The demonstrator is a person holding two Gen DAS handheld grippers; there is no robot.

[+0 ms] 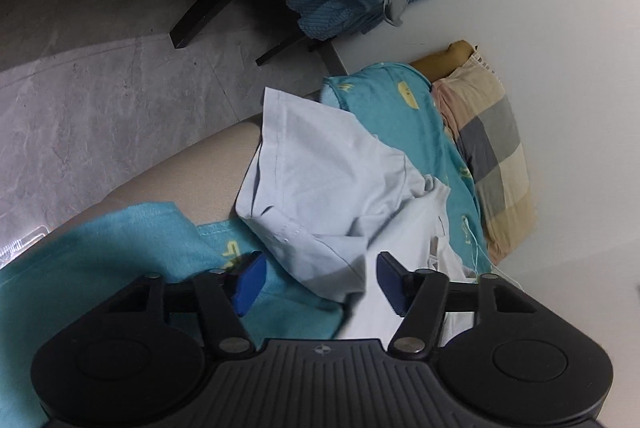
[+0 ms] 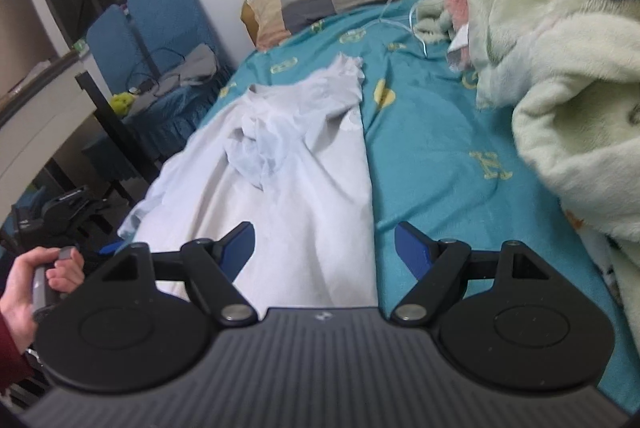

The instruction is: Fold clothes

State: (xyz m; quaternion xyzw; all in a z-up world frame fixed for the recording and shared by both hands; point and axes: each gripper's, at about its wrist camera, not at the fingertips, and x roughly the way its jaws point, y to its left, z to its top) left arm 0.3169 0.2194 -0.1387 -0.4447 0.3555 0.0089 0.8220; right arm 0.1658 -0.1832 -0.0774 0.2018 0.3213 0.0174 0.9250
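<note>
Shirt (image 2: 288, 164): spread rumpled on teal sheet (image 2: 440, 116).
Left gripper (image 1: 318, 282): jaws released, over sleeve.
Right gripper (image 2: 324, 248): jaws released, above hem.

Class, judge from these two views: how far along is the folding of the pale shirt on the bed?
Done: the shirt is laid out on the teal sheet, though its upper part is bunched.
In hand: nothing; the left hand-held gripper and right hand-held gripper are both open over the cloth.
Left: smoothing it out and every fold.

Smooth pale cloth shirt (image 2: 280, 164) lies on matt teal cotton sheet (image 2: 440, 132) beside fluffy fleece blanket (image 2: 560, 48).
</note>
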